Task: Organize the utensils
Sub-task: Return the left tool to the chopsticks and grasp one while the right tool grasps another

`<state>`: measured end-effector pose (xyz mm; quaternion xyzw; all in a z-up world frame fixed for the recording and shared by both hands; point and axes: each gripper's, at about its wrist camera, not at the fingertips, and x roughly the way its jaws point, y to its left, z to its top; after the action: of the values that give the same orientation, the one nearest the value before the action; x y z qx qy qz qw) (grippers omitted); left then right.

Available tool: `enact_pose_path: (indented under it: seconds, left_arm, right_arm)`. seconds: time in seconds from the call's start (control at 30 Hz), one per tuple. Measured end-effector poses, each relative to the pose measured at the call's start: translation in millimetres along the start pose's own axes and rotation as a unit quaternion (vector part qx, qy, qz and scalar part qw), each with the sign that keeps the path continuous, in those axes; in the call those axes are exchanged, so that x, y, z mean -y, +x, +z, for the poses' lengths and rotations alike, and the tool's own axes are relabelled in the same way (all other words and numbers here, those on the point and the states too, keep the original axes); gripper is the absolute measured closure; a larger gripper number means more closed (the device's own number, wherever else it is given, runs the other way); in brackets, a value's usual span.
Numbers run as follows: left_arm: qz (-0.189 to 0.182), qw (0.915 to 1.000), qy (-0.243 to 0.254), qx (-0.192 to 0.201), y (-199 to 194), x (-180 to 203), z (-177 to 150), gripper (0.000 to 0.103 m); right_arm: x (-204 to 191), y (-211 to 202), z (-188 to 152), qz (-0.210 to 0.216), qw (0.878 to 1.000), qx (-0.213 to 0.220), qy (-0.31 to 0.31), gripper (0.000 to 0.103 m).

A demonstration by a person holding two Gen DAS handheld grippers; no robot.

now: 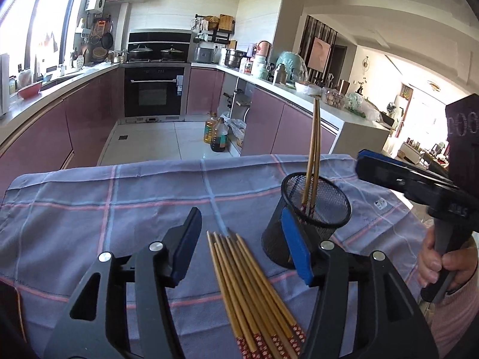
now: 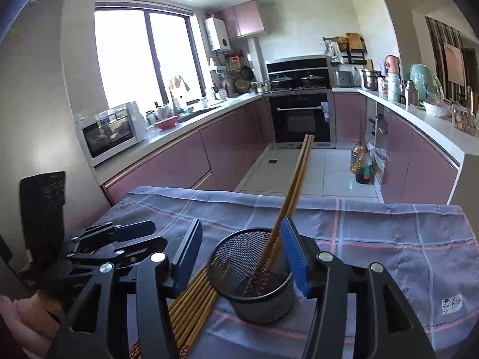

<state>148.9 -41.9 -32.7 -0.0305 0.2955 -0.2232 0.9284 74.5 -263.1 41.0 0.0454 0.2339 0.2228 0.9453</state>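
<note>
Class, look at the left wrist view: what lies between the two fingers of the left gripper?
In the left wrist view, the loose bundle of chopsticks lies on the checked cloth between the open jaws of the left gripper; neither pad touches it.

Little can be read. In the left wrist view, pale letters on a dark block at the right edge look like "DOG", cut off by the frame. The small white tag sewn on the checked cloth, lower right in the right wrist view, bears care symbols too small to read.
</note>
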Motion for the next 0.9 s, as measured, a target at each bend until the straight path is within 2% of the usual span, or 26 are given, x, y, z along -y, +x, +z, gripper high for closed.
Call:
enact_pose_path:
  seconds: [0.1, 0.23, 0.33, 0.43, 0.7, 0.9]
  left_arm:
    - [0.005, 0.9997, 0.000, -0.023, -2, -12, -16, 0.045]
    - [0.011, 0.9986, -0.003, -0.053, -3, -24, -36, 0.045]
    - [0.016, 0.9973, 0.000, -0.072, -1, -27, -50, 0.045]
    - [0.013, 0.9959, 0.006, -0.089, 2, -29, -61, 0.045]
    - [0.012, 0.9904, 0.018, -0.137, 18, -16, -74, 0.046]
    - [0.017, 0.9865, 0.017, -0.162, 34, -18, -81, 0.052]
  right_arm:
    - [-22, -4, -17, 0.020, 0.999, -0.019, -0.024, 0.040]
    - [-38, 16, -47, 0.031, 0.996, -0.077, -0.029, 0.040]
    - [-35, 34, -66, 0.035, 0.993, -0.113, -0.004, 0.040]
    - [-31, 47, -77, 0.021, 0.990, -0.136, 0.013, 0.038]
    - [-29, 59, -89, -0.010, 0.986, -0.162, 0.029, 0.039]
    - [-33, 70, -90, -0.025, 0.984, -0.178, 0.021, 0.051]
